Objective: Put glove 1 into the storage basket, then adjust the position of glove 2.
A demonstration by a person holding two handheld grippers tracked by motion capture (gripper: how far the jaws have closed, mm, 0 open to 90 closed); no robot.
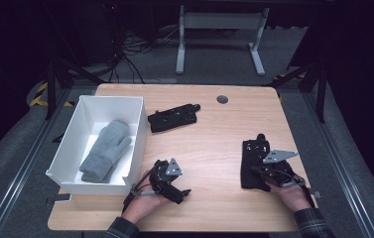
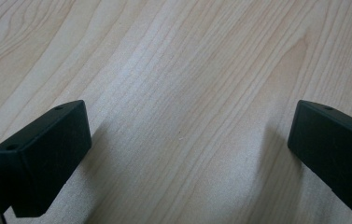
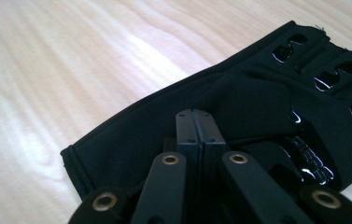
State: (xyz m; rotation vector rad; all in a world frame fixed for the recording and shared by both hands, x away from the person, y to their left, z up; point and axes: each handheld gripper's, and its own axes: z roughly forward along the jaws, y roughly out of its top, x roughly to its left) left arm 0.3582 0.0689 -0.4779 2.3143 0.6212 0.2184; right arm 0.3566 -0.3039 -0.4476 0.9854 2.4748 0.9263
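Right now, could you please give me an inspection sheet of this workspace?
Surface: wooden table, grey grommet near the far edge.
Job's things: black glove at the right gripper; second black glove lying mid-table; grey mitten inside the white box.
Clutter: nothing seen.
Grippers: left gripper open over bare wood; right gripper shut, fingers together over the glove, a pinch on its fabric not discernible.
Cables: a tangle on the floor beyond the table.
Surroundings: dark room, white desk frame behind.

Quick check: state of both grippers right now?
Left gripper: open, nothing between the jaws, over bare table.
Right gripper: shut on the black glove, pinching its fabric.
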